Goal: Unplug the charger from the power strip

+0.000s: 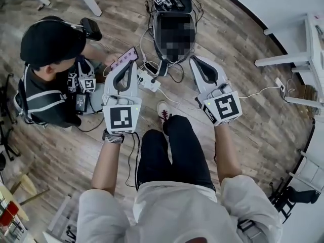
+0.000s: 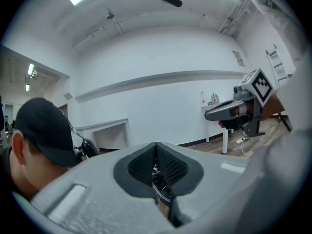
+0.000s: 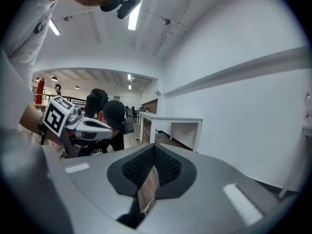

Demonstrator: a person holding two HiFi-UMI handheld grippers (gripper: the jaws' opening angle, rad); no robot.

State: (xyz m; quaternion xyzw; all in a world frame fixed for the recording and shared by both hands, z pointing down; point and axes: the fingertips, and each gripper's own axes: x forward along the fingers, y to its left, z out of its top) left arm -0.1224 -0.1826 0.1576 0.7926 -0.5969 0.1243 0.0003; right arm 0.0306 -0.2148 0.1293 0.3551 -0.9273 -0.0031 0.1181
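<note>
On the floor [image 1: 243,135], the power strip [image 1: 147,81] lies near the left hand-held gripper [image 1: 130,66].

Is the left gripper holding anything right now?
No, the left gripper shows its two jaws shut against each other in its own view, with nothing between the pads.

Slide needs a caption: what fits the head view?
Left claw and right claw, shut and empty, held above the power strip on the floor.
</note>
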